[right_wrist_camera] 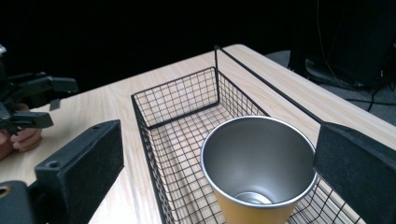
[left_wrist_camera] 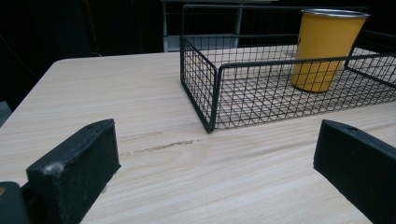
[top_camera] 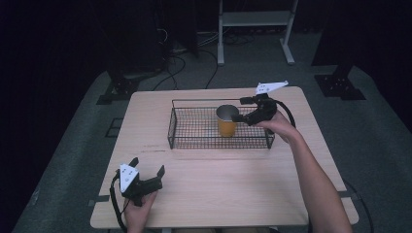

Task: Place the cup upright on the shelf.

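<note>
Right gripper (top_camera: 239, 109): jaws spread wide, nothing clamped. Hovering over the right end of the basket, at the cup's rim. Jaw pads are matte black, blocky, slightly grainy foam-like faces. In the right gripper view the cup (right_wrist_camera: 259, 170) sits between the two jaws, closer to the far-side jaw; can't tell if that jaw touches the rim.

Cup: tapered round tumbler, yellow-orange outside, brushed bare metal inside with a thin rolled rim. Upright, standing on the basket floor right of centre, apart from the end wall.

Basket (top_camera: 194, 143): black wire, rectangular, fine square mesh floor and walls, thicker rod along the top rim, rounded corners. Low walls; cup stands well above them. Left half of the basket is open mesh floor.

Left gripper (top_camera: 147, 167): jaws apart, holding nothing, resting low near the front left of the table, well apart from the basket. In the left gripper view the basket's near corner lies ahead between the jaws.

Table (top_camera: 233, 184): pale wood-grain laminate, rounded corners, smooth, a faint scuff mark just in front of the basket's near left corner. Broad bare strip between basket and front edge; narrower margin behind and to the right of the basket.
</note>
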### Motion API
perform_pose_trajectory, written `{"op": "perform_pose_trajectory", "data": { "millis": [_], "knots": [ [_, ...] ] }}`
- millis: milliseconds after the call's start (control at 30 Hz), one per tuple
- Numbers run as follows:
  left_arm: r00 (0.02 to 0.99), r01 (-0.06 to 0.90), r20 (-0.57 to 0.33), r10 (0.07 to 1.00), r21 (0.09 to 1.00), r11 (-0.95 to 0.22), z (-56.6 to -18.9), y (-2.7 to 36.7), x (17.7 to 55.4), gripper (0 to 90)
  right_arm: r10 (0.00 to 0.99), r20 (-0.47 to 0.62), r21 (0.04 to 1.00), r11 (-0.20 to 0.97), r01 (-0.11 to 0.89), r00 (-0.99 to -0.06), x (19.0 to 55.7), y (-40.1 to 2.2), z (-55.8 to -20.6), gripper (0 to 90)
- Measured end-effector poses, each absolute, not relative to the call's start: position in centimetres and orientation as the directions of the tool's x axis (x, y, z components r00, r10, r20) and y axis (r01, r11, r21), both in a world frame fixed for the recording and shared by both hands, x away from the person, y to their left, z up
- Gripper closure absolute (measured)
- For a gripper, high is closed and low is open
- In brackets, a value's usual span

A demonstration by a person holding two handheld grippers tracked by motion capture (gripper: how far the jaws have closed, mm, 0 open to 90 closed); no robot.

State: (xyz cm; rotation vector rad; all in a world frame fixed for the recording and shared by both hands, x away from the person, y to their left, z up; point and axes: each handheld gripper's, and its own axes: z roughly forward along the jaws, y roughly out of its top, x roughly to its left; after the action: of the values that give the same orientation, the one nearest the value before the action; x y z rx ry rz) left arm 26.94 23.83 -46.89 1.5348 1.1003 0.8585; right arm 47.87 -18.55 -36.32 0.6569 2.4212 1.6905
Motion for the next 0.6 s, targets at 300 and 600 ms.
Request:
{"op": "perform_pose_trajectory", "data": {
  "millis": [300,600],
  "knots": [
    [0.327,0.22,-0.007,0.945,0.973,-0.069,-46.9,23.8,26.9,0.0,0.42,0.164,0.914,0.275,0.297,-0.893,46.8,-20.0,-36.7,1.4],
    [0.328,0.22,-0.008,0.945,0.973,-0.069,-46.9,23.8,26.9,0.0,0.425,0.169,0.914,0.27,0.302,-0.889,45.8,-21.1,-37.2,1.4]
  ]
}}
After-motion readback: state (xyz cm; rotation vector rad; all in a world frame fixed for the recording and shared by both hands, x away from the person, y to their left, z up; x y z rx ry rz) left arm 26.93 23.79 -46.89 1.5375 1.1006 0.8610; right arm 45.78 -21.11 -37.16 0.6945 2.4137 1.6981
